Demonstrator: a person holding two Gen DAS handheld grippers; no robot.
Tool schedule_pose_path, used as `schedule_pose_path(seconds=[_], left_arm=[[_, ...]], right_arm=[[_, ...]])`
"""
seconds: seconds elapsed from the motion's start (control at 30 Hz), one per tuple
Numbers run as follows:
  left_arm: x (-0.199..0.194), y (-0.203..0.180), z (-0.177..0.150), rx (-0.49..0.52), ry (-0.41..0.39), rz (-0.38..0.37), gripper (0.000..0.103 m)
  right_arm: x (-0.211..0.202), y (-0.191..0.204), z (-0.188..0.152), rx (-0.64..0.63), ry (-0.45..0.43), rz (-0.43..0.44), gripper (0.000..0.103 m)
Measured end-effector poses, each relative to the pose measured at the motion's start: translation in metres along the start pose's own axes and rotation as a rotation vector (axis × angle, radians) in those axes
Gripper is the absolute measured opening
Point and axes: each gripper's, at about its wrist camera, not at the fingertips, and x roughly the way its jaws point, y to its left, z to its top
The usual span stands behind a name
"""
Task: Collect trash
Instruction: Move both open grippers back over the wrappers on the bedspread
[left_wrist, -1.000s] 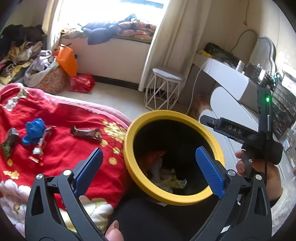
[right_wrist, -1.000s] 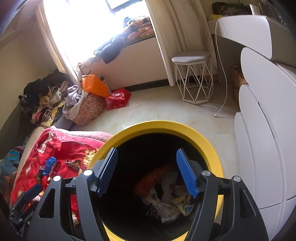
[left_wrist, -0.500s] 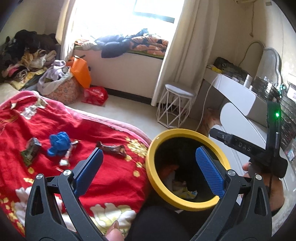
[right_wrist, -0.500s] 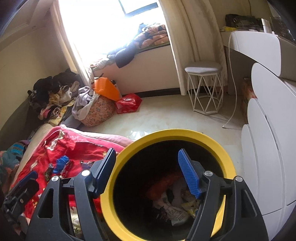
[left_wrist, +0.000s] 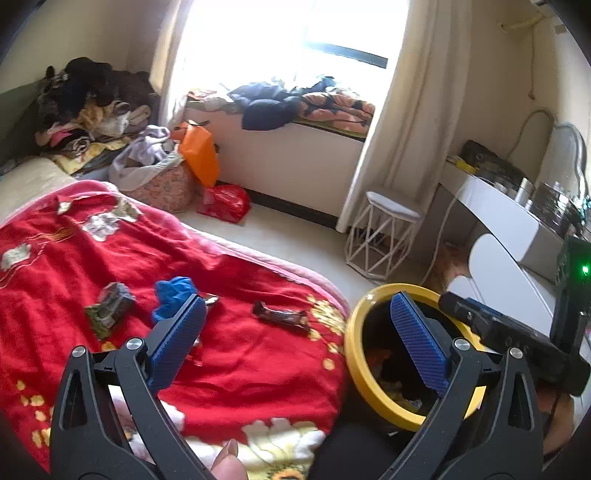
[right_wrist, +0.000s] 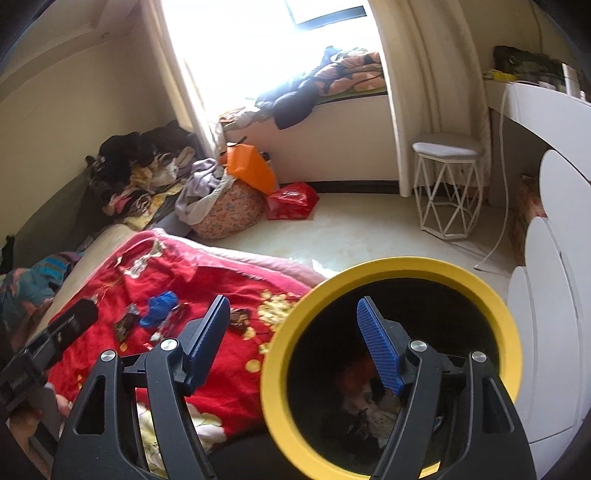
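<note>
The left gripper (left_wrist: 297, 338) is held wide open and empty above a red floral blanket (left_wrist: 240, 354), where a crumpled blue wrapper (left_wrist: 173, 297) and a dark brown snack wrapper (left_wrist: 280, 317) are seen lying. The right gripper (right_wrist: 291, 347), empty with fingers spread, is seen straddling the rim of a yellow-rimmed black round bin (right_wrist: 480, 291) in which trash is already gathered

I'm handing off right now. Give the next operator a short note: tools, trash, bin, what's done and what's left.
Left tool: open, empty, over the red blanket.
Right tool: open, empty, at the bin.
Done: some trash is already in the yellow-rimmed bin beside the bed.
Left, on the blanket: dark wrapper, blue wad, greenish packet, and a small piece partly hidden behind the left tool's finger.
</note>
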Motion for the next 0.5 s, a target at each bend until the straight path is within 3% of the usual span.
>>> schedule_pose_path(seconds=[0.5], left_arm=[[-0.007,0.070,0.004,-0.095,-0.039,0.149,0.092]], right_arm=[[0.032,0.069,-0.011,-0.131,0.062,0.103,0.071]])
